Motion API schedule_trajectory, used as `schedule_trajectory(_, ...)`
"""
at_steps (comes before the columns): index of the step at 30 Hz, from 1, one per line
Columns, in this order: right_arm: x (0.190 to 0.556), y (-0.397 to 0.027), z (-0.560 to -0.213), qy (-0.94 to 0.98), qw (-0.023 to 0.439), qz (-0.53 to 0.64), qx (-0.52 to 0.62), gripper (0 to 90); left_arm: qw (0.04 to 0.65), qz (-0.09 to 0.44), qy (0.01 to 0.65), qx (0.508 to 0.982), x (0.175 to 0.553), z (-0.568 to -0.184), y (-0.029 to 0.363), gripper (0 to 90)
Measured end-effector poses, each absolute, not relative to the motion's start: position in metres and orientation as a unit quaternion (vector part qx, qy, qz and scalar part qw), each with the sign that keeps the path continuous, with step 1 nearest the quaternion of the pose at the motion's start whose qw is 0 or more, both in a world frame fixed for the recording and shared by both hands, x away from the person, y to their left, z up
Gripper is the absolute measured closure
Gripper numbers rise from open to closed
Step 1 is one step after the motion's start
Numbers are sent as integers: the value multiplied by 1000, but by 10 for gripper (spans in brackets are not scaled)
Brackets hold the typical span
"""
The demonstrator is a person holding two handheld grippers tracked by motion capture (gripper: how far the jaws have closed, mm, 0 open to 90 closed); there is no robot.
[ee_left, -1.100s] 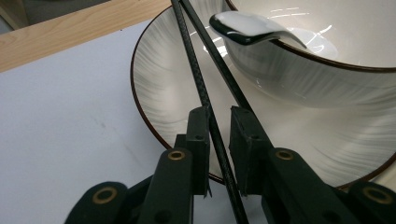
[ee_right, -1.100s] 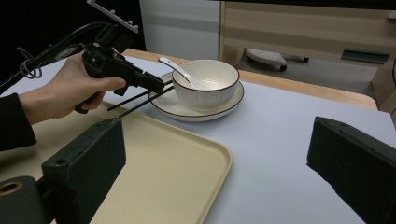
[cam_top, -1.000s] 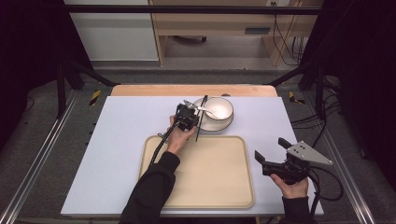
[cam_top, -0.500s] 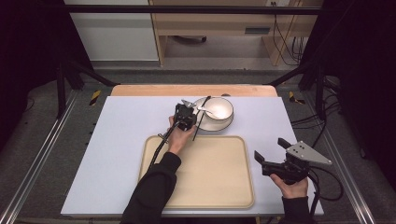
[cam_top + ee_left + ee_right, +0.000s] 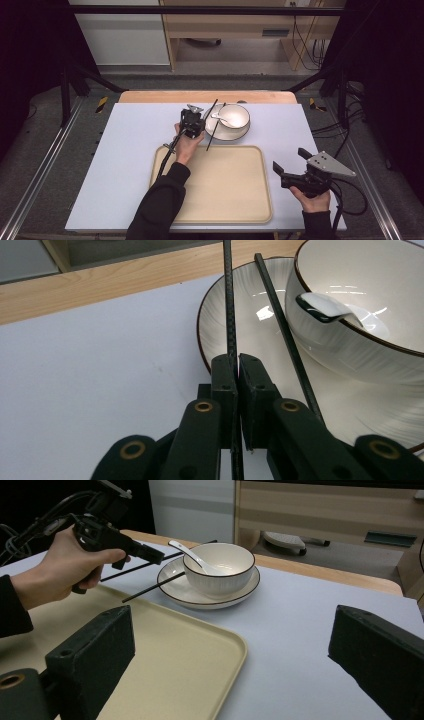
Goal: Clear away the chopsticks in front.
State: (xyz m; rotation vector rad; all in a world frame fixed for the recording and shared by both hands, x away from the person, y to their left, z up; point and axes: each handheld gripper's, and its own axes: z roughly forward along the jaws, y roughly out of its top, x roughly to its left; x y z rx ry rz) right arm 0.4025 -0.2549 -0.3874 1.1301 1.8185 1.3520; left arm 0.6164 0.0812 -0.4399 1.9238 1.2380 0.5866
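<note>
My left gripper (image 5: 192, 121) sits near the counter's (image 5: 125, 145) far edge, jaws clamped on one black chopstick (image 5: 229, 305), which runs out over the saucer's (image 5: 235, 335) rim. The second chopstick (image 5: 285, 335) lies beside it, propped on the same saucer against the white bowl (image 5: 360, 345). A white spoon (image 5: 325, 307) rests inside the bowl. My right gripper (image 5: 296, 170) hovers by the counter's near right corner, jaws spread wide and holding nothing, just beside the beige tray (image 5: 225, 200).
</note>
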Motion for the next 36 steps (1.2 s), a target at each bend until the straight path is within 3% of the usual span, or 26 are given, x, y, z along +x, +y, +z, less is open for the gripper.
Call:
schedule_trajectory(13,400,-259,-386,678,304,511,431,47,392,248,492,736,588,-427,107,852)
schedule_trajectory(36,400,-255,-390,683,301,507,432,47,424,269,531,683,485,-416,173,851)
